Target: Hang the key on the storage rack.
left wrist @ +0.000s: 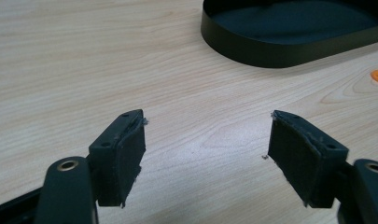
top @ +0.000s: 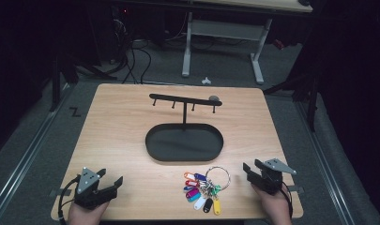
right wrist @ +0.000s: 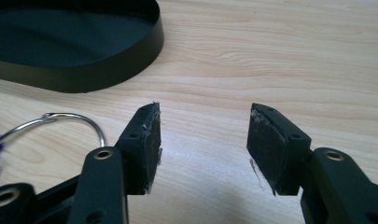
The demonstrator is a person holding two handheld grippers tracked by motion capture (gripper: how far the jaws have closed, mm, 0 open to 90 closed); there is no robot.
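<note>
**Loose keys may slip or tangle**

Both grippers rest released on the worktop (top: 131, 122), nothing between their jaws. The key bunch (top: 204, 190) lies just beside the right gripper (top: 251, 171), toward the left gripper (top: 110, 180). Its thin ring (right wrist: 60, 122) lies flat (hard to pinch), so the jaws may slide off, and the dangling tags may catch the stand (top: 184, 112) beyond.

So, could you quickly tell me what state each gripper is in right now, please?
Left gripper: open, holding nothing.
Right gripper: open, holding nothing; the key ring lies beside it, untouched.
</note>
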